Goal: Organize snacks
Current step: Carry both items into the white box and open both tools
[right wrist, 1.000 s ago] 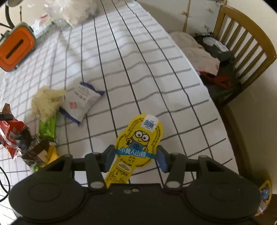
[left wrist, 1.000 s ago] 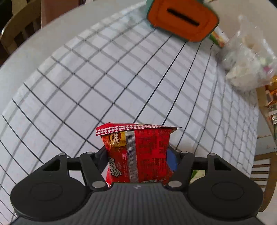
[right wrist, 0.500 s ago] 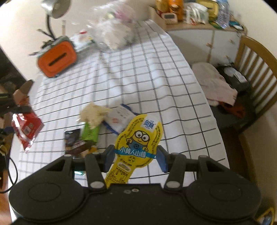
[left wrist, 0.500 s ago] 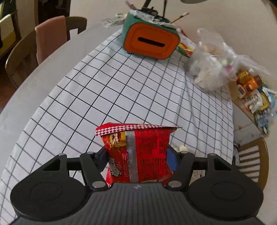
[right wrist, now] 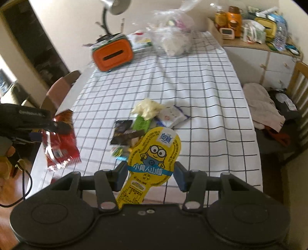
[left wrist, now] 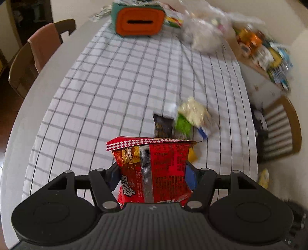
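A white cloth with a dark grid covers my desk [left wrist: 115, 86]. Left view: my left tongs [left wrist: 153, 173] pinch a red crinkly noodle-snack packet [left wrist: 154, 169] above the cloth; beyond it lies a blurred heap of small wrapped snacks [left wrist: 182, 121]. Right view: my right tongs [right wrist: 151, 174] pinch a yellow spoon-shaped cartoon sachet [right wrist: 154, 161]; only here a grey desk lamp [right wrist: 113, 7] shows behind the orange-fronted teal box [right wrist: 112, 54].

Left hand-held gripper [left wrist: 153, 177] and right hand-held gripper [right wrist: 152, 174] each clamp something.
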Demonstrator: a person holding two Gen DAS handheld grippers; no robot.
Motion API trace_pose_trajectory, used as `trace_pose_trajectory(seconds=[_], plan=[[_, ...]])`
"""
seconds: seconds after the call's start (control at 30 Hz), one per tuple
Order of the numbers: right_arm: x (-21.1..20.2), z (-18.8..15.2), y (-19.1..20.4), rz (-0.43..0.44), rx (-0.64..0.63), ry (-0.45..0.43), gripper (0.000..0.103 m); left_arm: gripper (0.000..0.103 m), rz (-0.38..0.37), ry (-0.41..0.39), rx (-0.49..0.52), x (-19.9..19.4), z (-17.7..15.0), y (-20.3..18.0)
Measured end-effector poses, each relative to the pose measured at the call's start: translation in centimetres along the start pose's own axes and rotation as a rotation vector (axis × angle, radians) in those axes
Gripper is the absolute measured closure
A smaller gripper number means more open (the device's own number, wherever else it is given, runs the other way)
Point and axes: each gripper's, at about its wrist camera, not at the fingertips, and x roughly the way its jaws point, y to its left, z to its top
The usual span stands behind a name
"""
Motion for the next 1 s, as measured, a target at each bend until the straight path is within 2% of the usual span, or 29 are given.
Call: trace_pose_trajectory(seconds=[0.4, 0.77, 1.0], plan=[[-2.0, -4.6, 2.8, 0.109, -0.170, 0.065, 0.052, 0.038, 0.007, 0.099, 0.170, -1.4, -8.4, -2.9], [0.9, -9.5, 6.0, 0.142, -0.360, 0.202, 0.052, 0.038, 0.083, 0.213, 0.205, 2.4, -13.1, -3.8], [2.5, -12.1, 6.1, 0.120, -0.390, 0.268, 0.052, 0.038, 0.099, 0.274, 0.235, 4.6, -14.8, -4.3]])
